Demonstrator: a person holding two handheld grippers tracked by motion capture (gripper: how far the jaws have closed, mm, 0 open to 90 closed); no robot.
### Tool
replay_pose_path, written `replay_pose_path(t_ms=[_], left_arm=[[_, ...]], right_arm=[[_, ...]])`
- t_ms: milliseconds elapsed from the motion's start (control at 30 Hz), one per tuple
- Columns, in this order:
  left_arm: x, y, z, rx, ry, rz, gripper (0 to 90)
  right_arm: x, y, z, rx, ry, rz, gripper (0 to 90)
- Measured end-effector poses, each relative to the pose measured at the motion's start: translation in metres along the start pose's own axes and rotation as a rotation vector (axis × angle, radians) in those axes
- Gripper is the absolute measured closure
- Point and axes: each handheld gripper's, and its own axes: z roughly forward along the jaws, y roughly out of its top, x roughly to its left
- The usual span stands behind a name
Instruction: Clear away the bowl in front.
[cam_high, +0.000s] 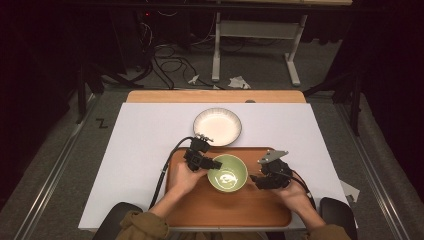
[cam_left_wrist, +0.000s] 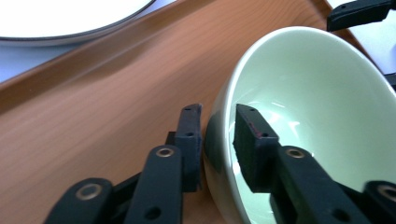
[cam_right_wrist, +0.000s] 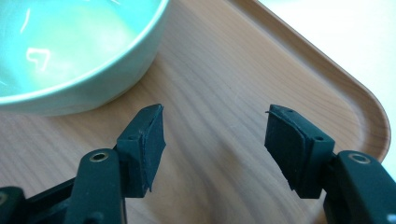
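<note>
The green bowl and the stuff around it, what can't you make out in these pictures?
- Green bowl: far rim cut off by the left gripper view's edge; the left gripper straddles its wall, grip unclear.
- White plate: cropped at top there.
- Right gripper: open over the tray.

Your high view is dim at its edges, with only the counter lit from above. Glare streaks the bowl. In your gripper views the bowl and plate blur.
</note>
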Motion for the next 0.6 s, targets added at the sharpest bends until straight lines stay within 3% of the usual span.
replay_pose_path(t_ms=[133, 267, 333, 600], left_arm=[[-0.002, -0.001, 0.002, 0.006, 0.03, 0.021, 64.8], [-0.002, -0.001, 0.0, 0.005, 0.03, 0.02, 60.6], [-0.002, -0.001, -0.002, -0.004, 0.026, 0.017, 54.2], [-0.007, 0.0, -0.015, -0.064, 0.044, 0.037, 48.7]], right_arm=[[-0.001, -0.001, 0.002, 0.008, 0.005, 0.005, 36.9], [-0.001, 0.0, 0.001, 0.003, 0.007, 0.008, 36.8], [-0.001, 0.0, 0.001, 0.006, 0.006, 0.006, 36.8], [0.0, 0.0, 0.001, -0.003, 0.009, 0.011, 37.0]])
